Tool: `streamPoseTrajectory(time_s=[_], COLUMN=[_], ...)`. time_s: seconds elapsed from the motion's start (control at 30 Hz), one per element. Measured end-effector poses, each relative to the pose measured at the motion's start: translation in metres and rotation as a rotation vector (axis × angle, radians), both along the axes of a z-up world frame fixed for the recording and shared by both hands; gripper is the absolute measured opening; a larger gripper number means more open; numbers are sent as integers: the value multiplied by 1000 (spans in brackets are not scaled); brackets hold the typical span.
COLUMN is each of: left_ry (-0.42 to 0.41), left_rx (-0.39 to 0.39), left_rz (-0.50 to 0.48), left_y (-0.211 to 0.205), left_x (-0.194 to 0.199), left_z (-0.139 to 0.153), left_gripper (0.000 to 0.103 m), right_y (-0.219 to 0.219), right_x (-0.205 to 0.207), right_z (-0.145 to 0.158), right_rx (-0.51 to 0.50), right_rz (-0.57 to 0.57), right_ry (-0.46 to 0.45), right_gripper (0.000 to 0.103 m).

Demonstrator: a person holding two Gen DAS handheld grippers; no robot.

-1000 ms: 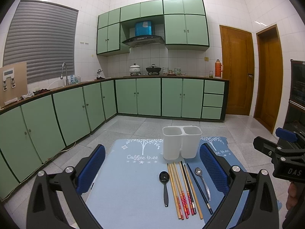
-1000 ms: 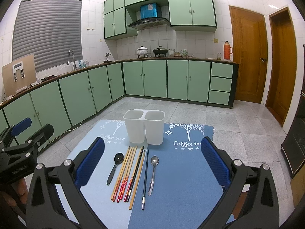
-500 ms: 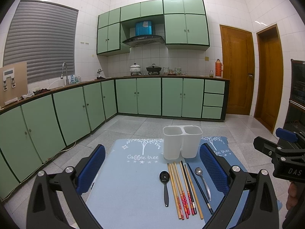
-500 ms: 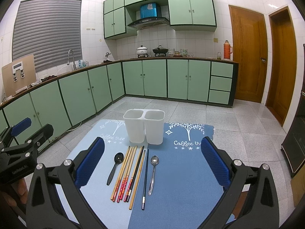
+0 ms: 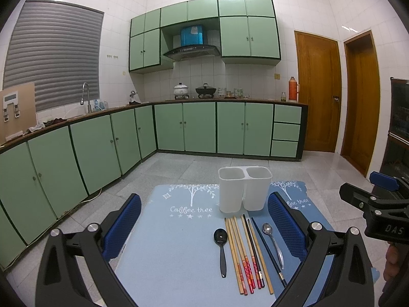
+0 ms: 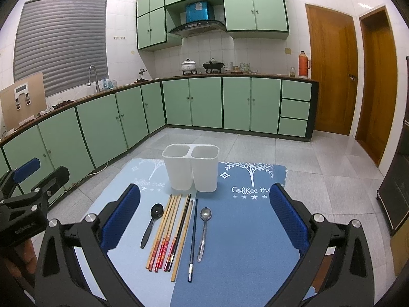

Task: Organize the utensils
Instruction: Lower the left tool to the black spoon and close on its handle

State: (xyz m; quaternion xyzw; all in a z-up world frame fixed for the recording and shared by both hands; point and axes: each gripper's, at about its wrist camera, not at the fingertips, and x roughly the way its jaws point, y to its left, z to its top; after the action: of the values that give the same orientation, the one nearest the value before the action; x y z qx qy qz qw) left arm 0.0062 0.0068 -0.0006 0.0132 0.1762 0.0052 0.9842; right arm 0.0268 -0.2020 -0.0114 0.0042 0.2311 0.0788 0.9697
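A white two-compartment utensil holder point(image 5: 244, 188) point(image 6: 191, 166) stands upright and empty at the far end of a blue mat point(image 5: 166, 250) point(image 6: 245, 230). In front of it lie a black spoon point(image 5: 222, 245) point(image 6: 151, 221), several wooden and dark chopsticks point(image 5: 246, 253) point(image 6: 170, 230) and a metal spoon point(image 5: 273, 243) point(image 6: 203, 230), side by side. My left gripper point(image 5: 204, 225) is open and empty above the mat's near part. My right gripper point(image 6: 204, 217) is open and empty, hovering over the utensils. Each gripper shows at the edge of the other's view.
Green base cabinets point(image 5: 97, 151) run along the left and back walls under a worktop with sink point(image 5: 85, 102), pots point(image 5: 181, 90) and a thermos point(image 5: 292, 89). Two wooden doors point(image 5: 317, 94) stand at the right. A dark cabinet point(image 6: 398, 179) is at far right.
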Motion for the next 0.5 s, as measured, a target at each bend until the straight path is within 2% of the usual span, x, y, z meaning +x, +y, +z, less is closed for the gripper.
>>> streamPoseTrajectory(time_s=[0.13,0.27,0.5], left_ry=[19,73,234], left_rx=[13,28,54], left_rz=[11,41,61], left_y=[2,11,21], left_x=[9,31,86], left_z=[-5,-20,-70], left_gripper=[97,97,97], right_y=[-1,-3,0], right_x=[10,30,77], right_z=[-10,-28,-72], right_rx=[-11,-33,-57], right_rz=[-13,-36,-36], right_ry=[26,90,230], right_gripper=[98,98,97])
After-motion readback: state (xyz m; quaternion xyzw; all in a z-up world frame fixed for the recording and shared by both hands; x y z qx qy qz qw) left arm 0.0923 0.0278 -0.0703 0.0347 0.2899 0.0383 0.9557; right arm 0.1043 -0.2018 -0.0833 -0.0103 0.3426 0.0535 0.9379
